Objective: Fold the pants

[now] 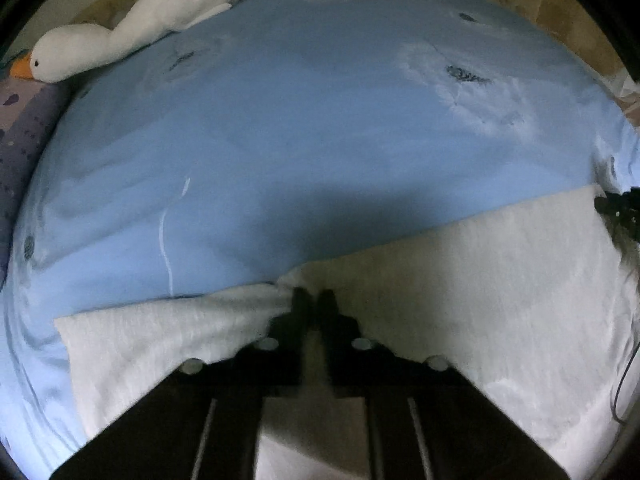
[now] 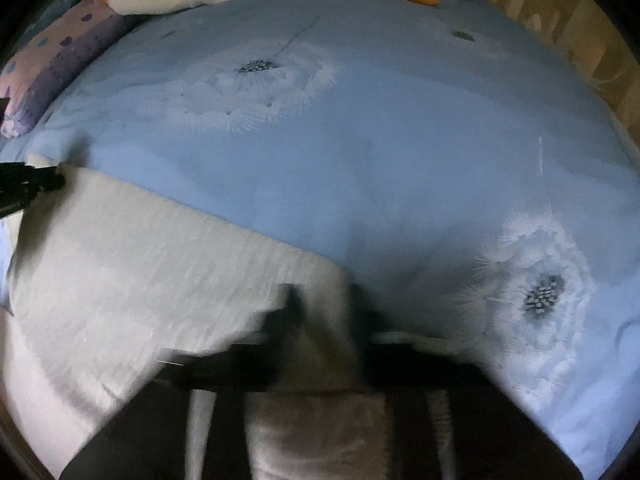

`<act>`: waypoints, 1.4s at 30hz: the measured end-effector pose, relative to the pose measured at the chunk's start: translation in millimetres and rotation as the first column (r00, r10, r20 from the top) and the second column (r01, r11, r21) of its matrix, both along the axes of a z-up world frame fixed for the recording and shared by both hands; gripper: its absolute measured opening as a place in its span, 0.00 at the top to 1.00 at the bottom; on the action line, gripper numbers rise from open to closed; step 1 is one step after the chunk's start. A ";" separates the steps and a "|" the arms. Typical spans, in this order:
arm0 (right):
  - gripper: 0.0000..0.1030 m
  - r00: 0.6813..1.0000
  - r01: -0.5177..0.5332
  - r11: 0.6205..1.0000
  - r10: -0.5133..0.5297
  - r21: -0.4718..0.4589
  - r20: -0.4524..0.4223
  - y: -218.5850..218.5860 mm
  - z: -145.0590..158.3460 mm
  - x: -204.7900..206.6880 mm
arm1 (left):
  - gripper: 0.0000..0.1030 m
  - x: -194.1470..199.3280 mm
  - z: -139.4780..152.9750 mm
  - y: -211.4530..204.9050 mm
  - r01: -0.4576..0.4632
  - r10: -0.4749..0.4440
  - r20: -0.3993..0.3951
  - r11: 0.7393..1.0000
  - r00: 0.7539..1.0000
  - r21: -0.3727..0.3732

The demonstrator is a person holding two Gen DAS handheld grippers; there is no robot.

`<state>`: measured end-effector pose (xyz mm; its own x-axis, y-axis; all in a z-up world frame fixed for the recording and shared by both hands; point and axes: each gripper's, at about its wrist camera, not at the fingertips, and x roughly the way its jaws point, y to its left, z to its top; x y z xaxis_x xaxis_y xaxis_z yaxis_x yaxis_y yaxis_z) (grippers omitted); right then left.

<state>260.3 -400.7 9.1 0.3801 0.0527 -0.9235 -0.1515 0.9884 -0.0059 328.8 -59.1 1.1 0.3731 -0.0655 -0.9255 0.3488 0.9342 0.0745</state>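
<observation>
White pants (image 1: 480, 280) lie flat across the near part of a blue bed cover. My left gripper (image 1: 314, 300) points steeply down at their far edge. Its two dark fingers stand close together, pinching a bunched bit of the white fabric. In the right wrist view the picture is blurred. There my right gripper (image 2: 326, 304) sits at the right far corner of the pants (image 2: 140, 260), with the cloth caught between its fingers. Each gripper also shows in the other's view: the right gripper (image 1: 620, 208) at the pants' right corner, the left gripper (image 2: 28, 184) at their left end.
The blue cover (image 1: 300, 140) with dandelion prints (image 2: 540, 292) stretches away beyond the pants. A white plush goose (image 1: 120, 36) with orange feet lies along the far edge, next to a purple pillow (image 2: 52, 68). A thin dark cable (image 1: 624, 372) hangs at the right.
</observation>
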 end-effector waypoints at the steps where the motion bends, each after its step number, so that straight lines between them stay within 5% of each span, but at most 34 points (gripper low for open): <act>1: 0.93 1.000 0.000 1.000 0.000 0.004 0.002 0.0 2.5 -1.6 | 0.96 -0.9 2.6 2.7 -0.009 0.009 0.001 1.000 1.000 -0.015; 15: 0.94 0.990 -0.037 0.998 0.029 0.055 0.139 8.1 80.0 -62.0 | 0.97 -79.3 87.0 27.0 -0.032 0.049 0.124 0.990 0.991 -0.136; 25: 0.94 0.978 -0.090 0.995 0.083 0.032 0.191 25.2 115.2 -139.2 | 0.97 -180.3 127.1 38.2 -0.040 0.075 0.194 0.983 0.978 -0.182; 33: 0.94 0.979 -0.128 0.992 0.127 -0.004 0.161 26.5 107.6 -204.4 | 0.97 -254.2 108.4 44.8 -0.062 0.096 0.172 0.980 0.980 -0.192; 42: 0.94 0.989 -0.136 0.991 0.136 0.000 0.062 25.8 64.8 -240.7 | 0.97 -305.3 53.6 46.2 -0.132 0.143 0.037 0.967 0.989 -0.220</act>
<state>19.5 -374.9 73.9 0.4258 0.1114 -0.8979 -0.2839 0.9587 -0.0156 23.5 -12.9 54.7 0.4400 -0.2064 -0.8739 0.2169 0.9688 -0.1196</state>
